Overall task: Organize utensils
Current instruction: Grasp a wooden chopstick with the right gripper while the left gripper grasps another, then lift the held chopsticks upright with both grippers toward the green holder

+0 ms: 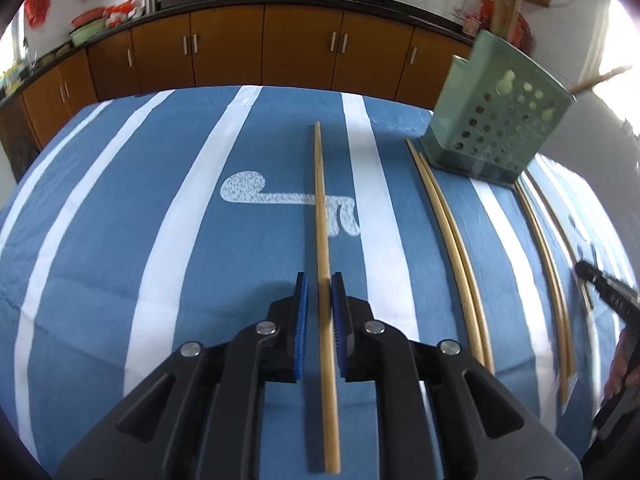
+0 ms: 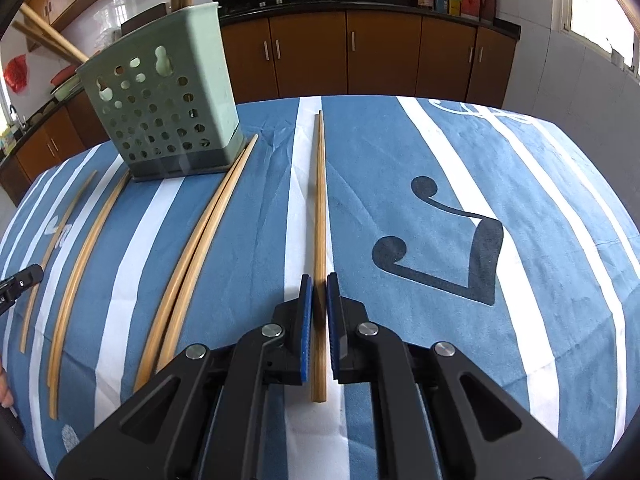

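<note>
A green perforated utensil holder (image 1: 496,120) stands on the table with chopsticks sticking out of its top; it also shows in the right wrist view (image 2: 168,104). My left gripper (image 1: 319,284) straddles a single bamboo chopstick (image 1: 320,200); its blue pads (image 1: 303,312) stand a little apart from the stick. My right gripper (image 2: 319,284) straddles another chopstick (image 2: 319,208) in the same way, with a narrow gap. A pair of chopsticks (image 1: 448,232) lies beside the holder, also seen in the right wrist view (image 2: 200,248).
More chopsticks (image 1: 548,272) lie on the blue-and-white striped cloth (image 1: 160,240) past the holder, also in the right wrist view (image 2: 76,272). Brown cabinets (image 1: 264,44) and a counter with woks stand behind the table.
</note>
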{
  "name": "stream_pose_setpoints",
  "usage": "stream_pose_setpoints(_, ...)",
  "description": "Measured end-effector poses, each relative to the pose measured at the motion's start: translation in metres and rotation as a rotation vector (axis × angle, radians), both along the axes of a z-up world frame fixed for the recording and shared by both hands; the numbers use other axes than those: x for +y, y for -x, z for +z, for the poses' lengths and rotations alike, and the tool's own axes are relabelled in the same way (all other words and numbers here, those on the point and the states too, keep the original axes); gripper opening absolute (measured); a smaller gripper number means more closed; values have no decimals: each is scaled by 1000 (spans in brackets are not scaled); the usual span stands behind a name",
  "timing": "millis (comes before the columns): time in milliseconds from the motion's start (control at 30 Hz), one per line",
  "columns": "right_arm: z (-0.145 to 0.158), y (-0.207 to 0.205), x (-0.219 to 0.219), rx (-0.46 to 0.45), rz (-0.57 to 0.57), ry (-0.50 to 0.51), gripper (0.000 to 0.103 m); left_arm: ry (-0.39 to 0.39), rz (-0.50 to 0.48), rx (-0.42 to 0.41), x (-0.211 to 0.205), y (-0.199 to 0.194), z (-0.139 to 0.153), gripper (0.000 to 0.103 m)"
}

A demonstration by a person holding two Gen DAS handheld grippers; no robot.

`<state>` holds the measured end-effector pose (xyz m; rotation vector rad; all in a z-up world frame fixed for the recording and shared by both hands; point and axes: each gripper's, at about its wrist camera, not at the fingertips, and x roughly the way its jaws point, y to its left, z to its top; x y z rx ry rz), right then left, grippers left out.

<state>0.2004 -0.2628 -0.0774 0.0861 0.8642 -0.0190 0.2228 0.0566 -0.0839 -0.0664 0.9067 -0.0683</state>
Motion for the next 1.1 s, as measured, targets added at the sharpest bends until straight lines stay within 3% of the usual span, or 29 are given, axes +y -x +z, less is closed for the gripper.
stream_pose_setpoints(267,-1,0,4,3,-1,31,9,-44,8,-8,-6,6,-2,17)
stream_pose_setpoints(533,-1,2,4,2,-1,26,10,10,19,-9,0,5,-1,21)
stream_pose_setpoints(733,-1,1,-2,5,-38,25,24,-27,-1,-8,-8,4,-2,28)
stream_pose_setpoints(1100,-1,1,-3,6,-34,20,26,-42,-16,-7,-12,4,-2,32)
